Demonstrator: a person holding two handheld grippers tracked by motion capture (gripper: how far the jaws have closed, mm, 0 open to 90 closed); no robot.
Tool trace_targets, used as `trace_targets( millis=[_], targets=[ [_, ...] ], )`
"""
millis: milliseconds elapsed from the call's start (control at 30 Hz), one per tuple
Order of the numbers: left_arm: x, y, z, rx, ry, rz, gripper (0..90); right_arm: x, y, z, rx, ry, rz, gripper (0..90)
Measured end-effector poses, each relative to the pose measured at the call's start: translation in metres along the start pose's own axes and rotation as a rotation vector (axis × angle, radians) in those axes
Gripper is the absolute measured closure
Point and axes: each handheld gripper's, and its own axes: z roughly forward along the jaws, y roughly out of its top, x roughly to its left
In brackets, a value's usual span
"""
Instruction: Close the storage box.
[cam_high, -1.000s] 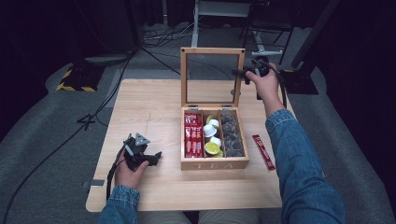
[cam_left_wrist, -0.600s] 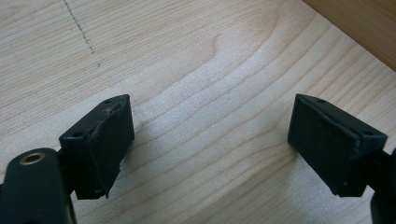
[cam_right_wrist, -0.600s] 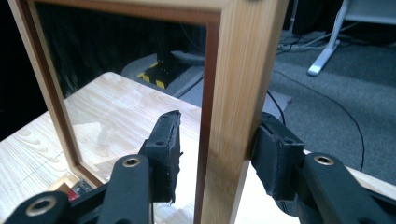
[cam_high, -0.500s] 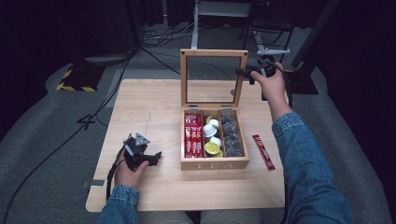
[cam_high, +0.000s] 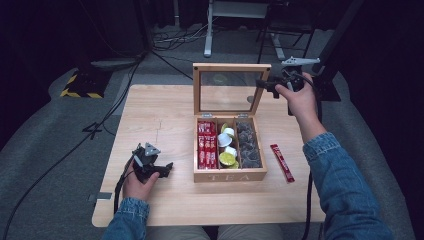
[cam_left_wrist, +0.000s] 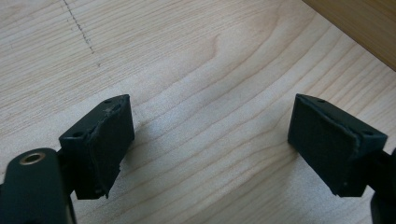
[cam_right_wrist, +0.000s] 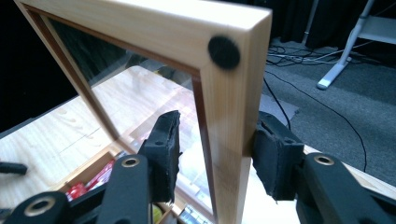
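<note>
Two tools are at work over one pale wooden desk (cam_high: 150, 115), and I'm running both from afar. The tea box (cam_high: 230, 176) stands right of the desk's centre, its front wall toward the near edge, so all three compartments lie open to me. Its glass lid (cam_high: 197, 90) stands upright on the rear hinges, toward the far edge, which keeps it clear of the contents.

My right tool (cam_high: 267, 85) is at the lid's right-hand frame, near the top corner, where the leverage is best. Its jaws straddle the wood: the outer pad (cam_right_wrist: 275, 163) lies against the frame, while the inner one looks a shade off, so I cannot tell whether it truly clamps. I judge it is there to steady the lid.

My left tool (cam_left_wrist: 210, 149) rests low near the front left corner, jaws spread wide with nothing but bare wood between them, parked out of the way.

Inside the box, red packets (cam_high: 206, 145) fill the left compartment, capsules (cam_high: 227, 150) the middle and dark pods (cam_high: 248, 145) the right. One loose red stick (cam_high: 282, 162) lies just right of the box, probably next to go in.
</note>
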Motion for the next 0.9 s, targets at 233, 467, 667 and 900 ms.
trace_targets(
  millis=[233,467,667,900],
  targets=[
    [0.0,0.0,0.0,0.0,0.0,0.0,14.8,0.016,-0.004,-0.015,0.006,0.025,-0.025,50.2],
    [0.0,0.0,0.0,0.0,0.0,0.0,14.8,0.029,-0.01,-0.027,0.027,0.02,-0.041,46.3],
    [0.0,0.0,0.0,0.0,0.0,-0.001,14.8,0.039,-0.015,-0.038,0.032,0.027,-0.041,44.6],
    [0.0,0.0,0.0,0.0,0.001,0.0,14.8,0.046,-0.022,-0.047,0.06,0.008,-0.072,43.3]
  ],
)
